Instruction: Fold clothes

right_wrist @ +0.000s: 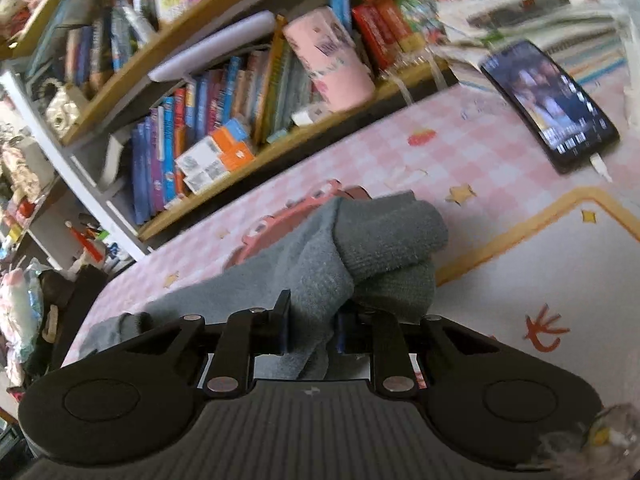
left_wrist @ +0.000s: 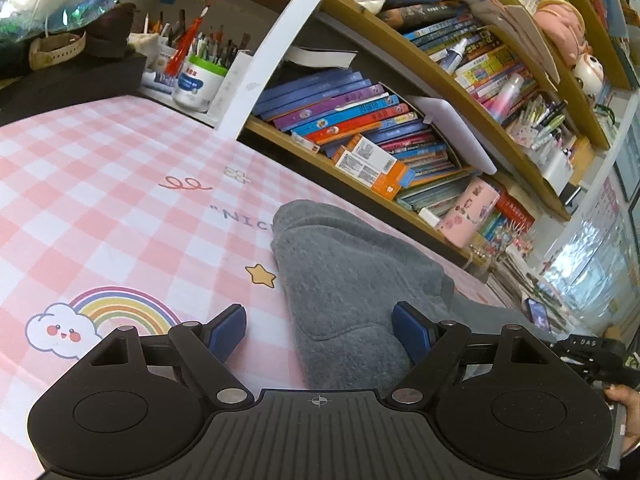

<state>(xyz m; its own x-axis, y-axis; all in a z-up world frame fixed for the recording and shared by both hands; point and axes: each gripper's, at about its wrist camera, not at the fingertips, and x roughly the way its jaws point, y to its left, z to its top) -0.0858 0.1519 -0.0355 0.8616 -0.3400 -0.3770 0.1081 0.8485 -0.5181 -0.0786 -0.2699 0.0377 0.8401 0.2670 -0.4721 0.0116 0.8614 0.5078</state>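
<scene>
A grey knitted garment [left_wrist: 352, 280] lies on the pink checked table mat [left_wrist: 120, 184] in the left wrist view. My left gripper [left_wrist: 318, 330] hovers over the garment's near end, open, its blue pads [left_wrist: 226, 332] wide apart and touching nothing. In the right wrist view the same grey garment [right_wrist: 360, 252] is bunched and lifted, with its free end rolled over. My right gripper [right_wrist: 312, 330] is shut on a fold of it, the cloth pinched between the two fingers. The rest of the garment trails down to the left onto the mat.
A wooden bookshelf [left_wrist: 400, 128] packed with books runs along the far edge of the table. A pen pot [left_wrist: 198, 84] stands at the back left. A phone [right_wrist: 548, 104] on a charging cable lies on the mat at the right. A pink case [right_wrist: 332, 64] leans in the shelf.
</scene>
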